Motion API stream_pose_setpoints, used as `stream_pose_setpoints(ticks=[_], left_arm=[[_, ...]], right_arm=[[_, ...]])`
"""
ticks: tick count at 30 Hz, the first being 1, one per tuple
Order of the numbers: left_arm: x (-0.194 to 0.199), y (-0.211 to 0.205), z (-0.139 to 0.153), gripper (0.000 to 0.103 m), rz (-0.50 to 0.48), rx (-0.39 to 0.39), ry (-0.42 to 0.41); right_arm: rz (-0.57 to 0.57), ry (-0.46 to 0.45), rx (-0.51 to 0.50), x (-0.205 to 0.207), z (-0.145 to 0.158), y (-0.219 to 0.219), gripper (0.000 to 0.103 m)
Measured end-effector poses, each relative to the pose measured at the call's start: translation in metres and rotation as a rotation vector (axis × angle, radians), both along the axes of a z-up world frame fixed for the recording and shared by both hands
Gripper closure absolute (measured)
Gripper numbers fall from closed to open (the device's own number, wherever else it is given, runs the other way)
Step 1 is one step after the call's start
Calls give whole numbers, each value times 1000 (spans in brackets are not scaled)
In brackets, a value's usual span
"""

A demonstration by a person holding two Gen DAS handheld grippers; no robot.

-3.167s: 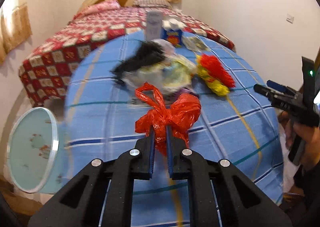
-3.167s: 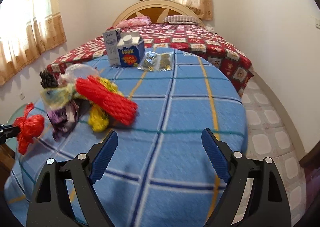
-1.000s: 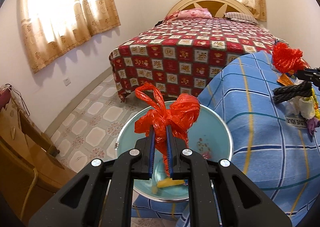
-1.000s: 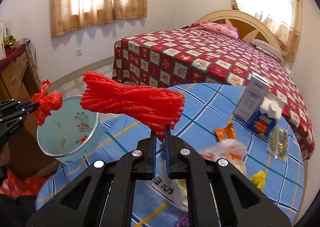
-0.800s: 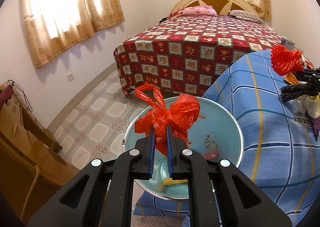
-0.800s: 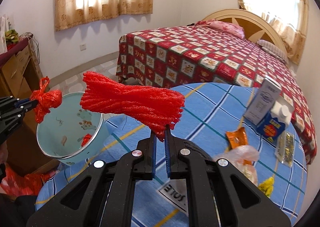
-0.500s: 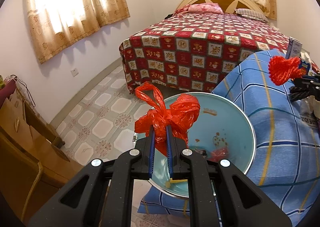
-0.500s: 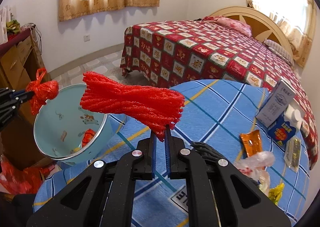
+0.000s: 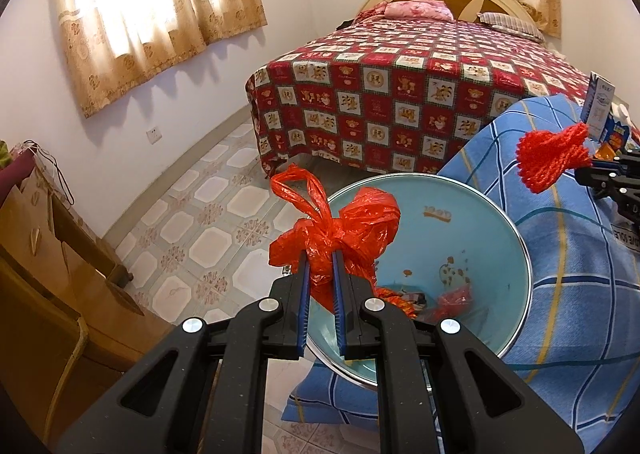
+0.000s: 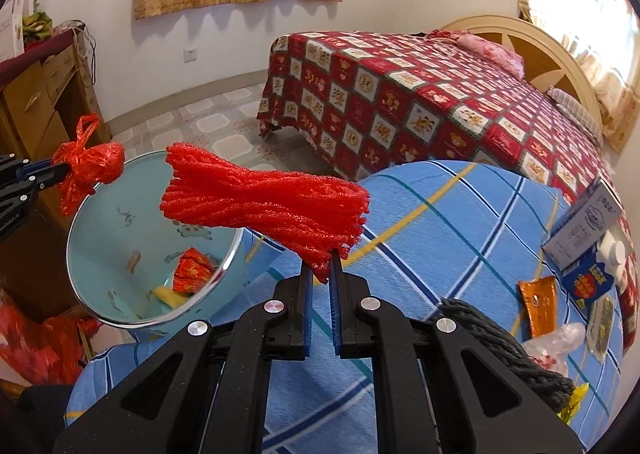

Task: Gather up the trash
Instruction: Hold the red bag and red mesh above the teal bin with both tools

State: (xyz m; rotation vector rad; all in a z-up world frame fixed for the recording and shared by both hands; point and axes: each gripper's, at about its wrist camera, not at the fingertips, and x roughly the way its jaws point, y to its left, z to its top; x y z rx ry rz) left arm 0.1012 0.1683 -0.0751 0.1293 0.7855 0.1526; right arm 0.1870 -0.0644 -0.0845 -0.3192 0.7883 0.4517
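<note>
- Standing at the far left, a wooden dresser (image 10: 38,94) lines the wall, with a red bag (image 10: 44,342) on the floor below it.
- Left tongs (image 9: 320,274): clenched on a knotted red plastic bag (image 9: 340,230), held over the near rim of the light-blue bin (image 9: 480,238).
- Bin contents: a red wrapper (image 10: 192,268) and a yellow scrap (image 10: 170,294) lie at the bottom. The bin stands just beside the left edge of the table (image 10: 440,222), which is covered in a blue checked cloth.
- Right tongs (image 10: 320,274): clenched on one end of a red foam net (image 10: 264,202); the net sticks out leftward, its flared end above the bin's right rim.
- Trash on the table, right of the tongs: a dark rope bundle (image 10: 500,342), an orange packet (image 10: 538,302), a clear plastic bag (image 10: 556,342), a blue carton (image 10: 592,274) and a grey-white box (image 10: 588,226).
- Behind the table stands a bed (image 10: 420,94) with a red patterned cover.
</note>
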Motion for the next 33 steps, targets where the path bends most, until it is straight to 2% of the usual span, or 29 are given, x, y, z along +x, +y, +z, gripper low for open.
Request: stream_pose_setpoints(ticks=[13, 33], left_arm=[[3, 1, -3, 93, 3, -6, 7], [2, 1, -6, 93, -1, -8, 9]], right_arm=[[40, 4, -20, -2, -4, 23, 95], [60, 3, -28, -3, -6, 31, 95]])
